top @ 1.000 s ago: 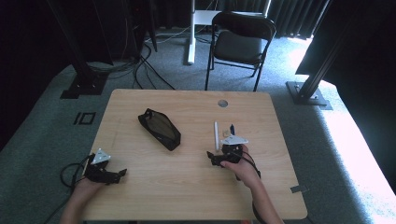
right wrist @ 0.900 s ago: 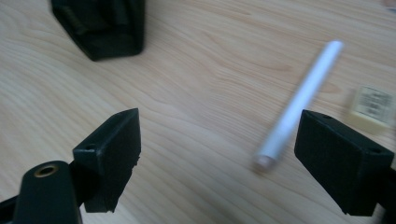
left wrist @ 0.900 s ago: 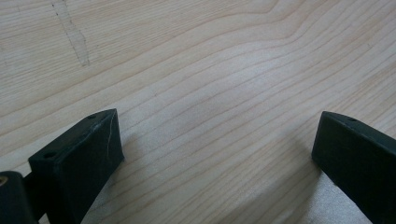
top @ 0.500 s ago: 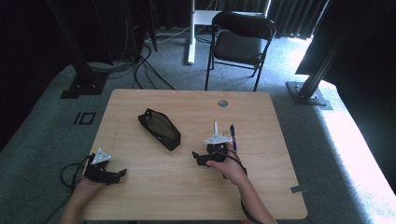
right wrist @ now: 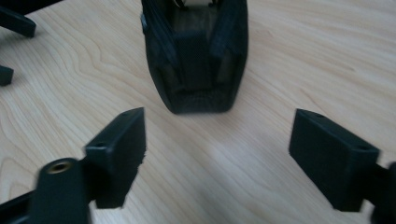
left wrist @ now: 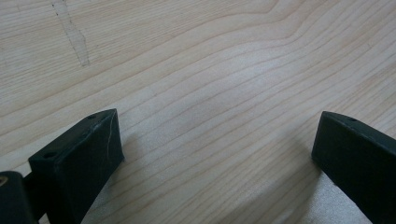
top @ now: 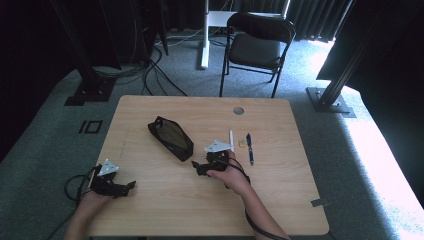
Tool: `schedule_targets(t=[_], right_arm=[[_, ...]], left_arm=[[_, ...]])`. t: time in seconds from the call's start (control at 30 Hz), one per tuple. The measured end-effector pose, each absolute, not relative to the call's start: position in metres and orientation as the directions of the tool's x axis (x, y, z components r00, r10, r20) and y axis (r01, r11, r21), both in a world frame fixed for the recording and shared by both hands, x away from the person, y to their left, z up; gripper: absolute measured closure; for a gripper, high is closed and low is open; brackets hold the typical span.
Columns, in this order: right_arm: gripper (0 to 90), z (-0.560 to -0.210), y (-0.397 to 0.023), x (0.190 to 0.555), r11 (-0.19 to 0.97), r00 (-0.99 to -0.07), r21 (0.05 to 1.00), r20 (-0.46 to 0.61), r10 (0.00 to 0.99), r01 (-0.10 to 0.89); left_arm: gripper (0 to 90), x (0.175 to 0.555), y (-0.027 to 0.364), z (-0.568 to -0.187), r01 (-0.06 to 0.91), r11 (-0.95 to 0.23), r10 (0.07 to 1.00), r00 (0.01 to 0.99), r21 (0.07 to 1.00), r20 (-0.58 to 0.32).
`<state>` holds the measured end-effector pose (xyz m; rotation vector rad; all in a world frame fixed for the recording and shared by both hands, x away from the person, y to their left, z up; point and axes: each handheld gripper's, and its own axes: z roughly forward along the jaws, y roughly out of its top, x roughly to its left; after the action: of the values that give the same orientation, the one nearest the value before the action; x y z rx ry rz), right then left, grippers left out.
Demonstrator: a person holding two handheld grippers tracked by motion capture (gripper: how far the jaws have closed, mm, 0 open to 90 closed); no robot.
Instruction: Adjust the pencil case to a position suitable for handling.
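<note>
A black zip pouch [top: 170,138] lies slantwise at the table's middle left. My right gripper [top: 199,168] is just right of its near end and points at it. In the right gripper view the pouch's end [right wrist: 196,60] is a short way ahead of the right gripper [right wrist: 219,149]. Its jaws stand wide apart, have just been closing a little, and hold nothing. My left gripper [top: 129,186] rests near the front left corner. In the left gripper view the left gripper [left wrist: 215,154] is open over bare wood.
A white pen [top: 231,138], a small pale eraser [top: 242,143] and a blue pen [top: 249,148] lie right of the right hand. The wooden table [top: 280,200] has a round cable hole [top: 238,110] at the back. A folding chair [top: 257,45] stands behind it.
The right hand has moved left across the table, away from the pens and toward the near end of the pouch. The left hand has stayed put.
</note>
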<state>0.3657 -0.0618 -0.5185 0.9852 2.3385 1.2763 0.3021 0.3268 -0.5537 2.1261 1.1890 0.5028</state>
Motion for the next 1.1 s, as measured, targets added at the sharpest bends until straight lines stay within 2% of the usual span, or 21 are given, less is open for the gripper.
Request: schedule_targets(t=[0.1, 0.2, 0.37, 0.47, 0.53, 0.67, 0.8, 0.83, 0.9, 1.0, 1.1], right_arm=[[22.8, -0.517, -0.055, 0.367, 0.374, -0.727, 0.830, 0.053, 0.684, 0.413], [33.3, -0.516, -0.051, 0.370, 0.391, -0.743, 0.833, 0.034, 0.669, 0.391], [34.1, -0.514, -0.043, 0.373, 0.398, -0.755, 0.836, 0.029, 0.655, 0.377], [36.8, -0.512, -0.039, 0.378, 0.403, -0.749, 0.841, 0.004, 0.662, 0.361], [41.5, -0.510, -0.037, 0.381, 0.395, -0.744, 0.841, 0.014, 0.668, 0.370], [42.1, -0.508, -0.032, 0.385, 0.383, -0.738, 0.843, 0.025, 0.674, 0.378], [54.2, -0.505, -0.027, 0.388, 0.386, -0.752, 0.842, 0.035, 0.658, 0.377], [54.2, -0.505, -0.027, 0.388, 0.386, -0.752, 0.842, 0.035, 0.658, 0.377], [63.3, -0.506, -0.025, 0.389, 0.391, -0.750, 0.832, 0.045, 0.660, 0.394], [71.9, -0.506, -0.027, 0.389, 0.392, -0.742, 0.824, 0.052, 0.668, 0.410], [72.7, -0.505, -0.029, 0.387, 0.397, -0.745, 0.818, 0.057, 0.665, 0.417]], left_arm=[[2.0, 0.302, 0.327, -0.554, 0.610, -0.384, 0.856, 0.517, 0.693, 0.019], [2.0, 0.302, 0.327, -0.554, 0.610, -0.384, 0.856, 0.517, 0.693, 0.019], [2.0, 0.302, 0.327, -0.554, 0.610, -0.384, 0.856, 0.517, 0.693, 0.019], [2.0, 0.302, 0.327, -0.554, 0.610, -0.384, 0.856, 0.517, 0.693, 0.019], [2.0, 0.302, 0.327, -0.554, 0.610, -0.384, 0.856, 0.517, 0.693, 0.019], [2.0, 0.302, 0.327, -0.554, 0.610, -0.383, 0.856, 0.517, 0.694, 0.019], [2.0, 0.302, 0.327, -0.554, 0.610, -0.384, 0.856, 0.517, 0.694, 0.019], [2.0, 0.302, 0.327, -0.554, 0.610, -0.384, 0.856, 0.517, 0.693, 0.019], [2.0, 0.302, 0.327, -0.554, 0.610, -0.384, 0.856, 0.517, 0.694, 0.019], [2.0, 0.302, 0.327, -0.554, 0.610, -0.383, 0.856, 0.517, 0.693, 0.019], [2.0, 0.302, 0.327, -0.554, 0.610, -0.384, 0.856, 0.517, 0.693, 0.019]])
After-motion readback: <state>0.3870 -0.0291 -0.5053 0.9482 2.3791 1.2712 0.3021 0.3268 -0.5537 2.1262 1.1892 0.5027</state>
